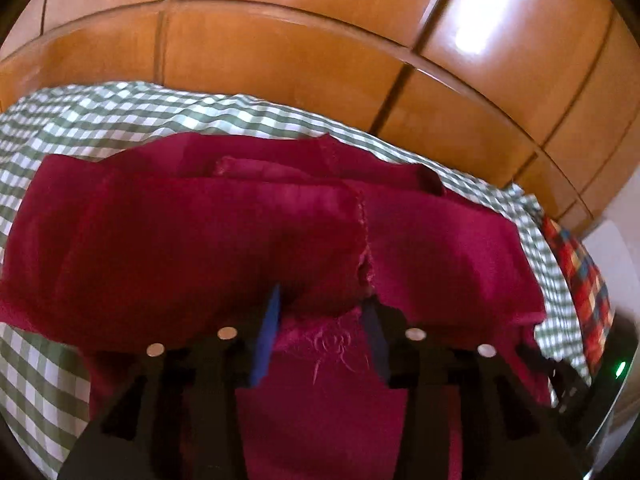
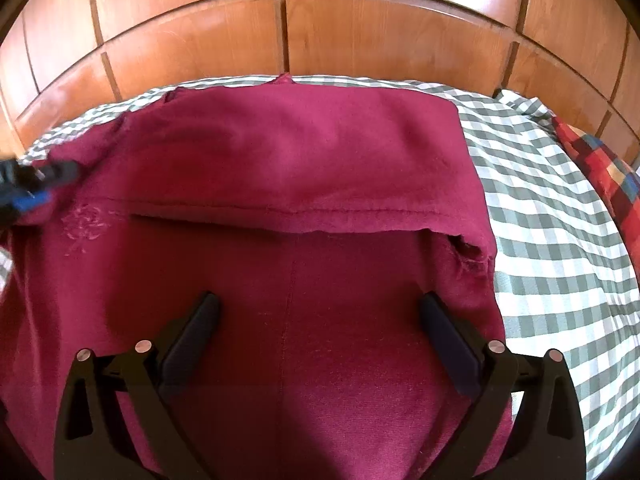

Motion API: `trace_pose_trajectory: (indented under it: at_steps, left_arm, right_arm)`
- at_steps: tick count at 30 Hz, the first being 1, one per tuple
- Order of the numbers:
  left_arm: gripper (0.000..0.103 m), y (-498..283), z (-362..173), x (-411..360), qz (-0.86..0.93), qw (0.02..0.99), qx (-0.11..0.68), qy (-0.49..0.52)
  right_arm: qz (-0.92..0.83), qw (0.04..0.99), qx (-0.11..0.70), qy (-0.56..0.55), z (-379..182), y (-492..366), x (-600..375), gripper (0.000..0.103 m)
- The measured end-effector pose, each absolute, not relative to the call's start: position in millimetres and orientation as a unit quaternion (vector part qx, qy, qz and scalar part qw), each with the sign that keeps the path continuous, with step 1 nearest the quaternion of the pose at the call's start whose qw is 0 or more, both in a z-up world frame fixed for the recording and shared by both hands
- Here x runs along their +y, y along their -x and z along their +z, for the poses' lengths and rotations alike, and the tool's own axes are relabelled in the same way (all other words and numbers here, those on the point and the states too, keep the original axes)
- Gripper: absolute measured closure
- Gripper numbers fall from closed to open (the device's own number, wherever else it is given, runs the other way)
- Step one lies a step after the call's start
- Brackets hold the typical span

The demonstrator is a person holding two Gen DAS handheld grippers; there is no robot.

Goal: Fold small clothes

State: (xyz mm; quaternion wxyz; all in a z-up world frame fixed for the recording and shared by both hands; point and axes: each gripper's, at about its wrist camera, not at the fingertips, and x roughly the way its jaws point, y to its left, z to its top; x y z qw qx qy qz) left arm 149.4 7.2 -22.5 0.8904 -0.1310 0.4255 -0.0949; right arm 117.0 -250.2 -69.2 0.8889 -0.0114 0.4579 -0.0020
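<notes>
A dark red garment point(image 2: 304, 160) lies on the green-and-white checked bed cover point(image 2: 552, 240), its top part folded down over the lower part, with a hem edge across the middle. An embroidered flower point(image 2: 86, 220) shows at its left. My left gripper point(image 1: 324, 308) has its blue-padded fingers partly open, with the garment's folded edge point(image 1: 360, 264) bunched between the tips; the flower point(image 1: 332, 344) lies between the fingers. It also shows at the left edge of the right wrist view point(image 2: 36, 188). My right gripper point(image 2: 320, 308) is open wide, hovering over the garment's lower part, empty.
A wooden panelled headboard point(image 2: 320, 32) rises behind the bed. A red, blue and yellow checked cloth point(image 2: 608, 172) lies at the right side; it also shows in the left wrist view point(image 1: 580, 280). A white object and a green light point(image 1: 619, 370) sit at the far right.
</notes>
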Motion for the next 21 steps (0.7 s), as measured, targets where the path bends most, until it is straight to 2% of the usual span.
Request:
trace_pose_trajectory:
  at_steps: [1, 4, 5, 10, 16, 18, 20, 21]
  left_arm:
    - [0.051, -145.1, -21.4, 7.5, -0.101, 0.891, 0.424, 0.131]
    - [0.048, -127.0, -17.4, 15.3, -0.101, 0.897, 0.412, 0.126]
    - [0.048, -118.6, -16.0, 20.2, -0.101, 0.898, 0.409, 0.126]
    - [0.049, -95.6, -26.6, 41.4, -0.085, 0.899, 0.410, 0.126]
    - [0.055, -89.8, -41.9, 63.1, -0.061, 0.895, 0.416, 0.149]
    - [0.055, -89.5, -45.9, 64.5, -0.059, 0.895, 0.416, 0.151]
    - [0.057, -89.8, -48.2, 65.7, -0.058, 0.894, 0.417, 0.156]
    - [0.057, -90.6, -47.1, 65.9, -0.058, 0.894, 0.416, 0.158]
  right_arm:
    - [0.008, 0.888, 0.460, 0.008, -64.7, -117.9, -249.8, 0.017]
    - [0.051, 0.887, 0.458, -0.025, -47.1, -123.3, -246.0, 0.038]
    - [0.068, 0.886, 0.456, -0.042, -41.4, -125.7, -244.2, 0.041]
    - [0.182, 0.863, 0.455, -0.126, -18.3, -155.8, -210.3, 0.042]
    - [0.217, 0.834, 0.496, -0.104, -34.6, -197.9, -146.0, 0.042]
    - [0.210, 0.826, 0.517, -0.078, -50.2, -211.2, -122.3, 0.059]
    - [0.198, 0.832, 0.518, -0.034, -53.8, -215.5, -104.3, 0.093]
    - [0.193, 0.838, 0.511, -0.012, -50.7, -214.3, -100.7, 0.099]
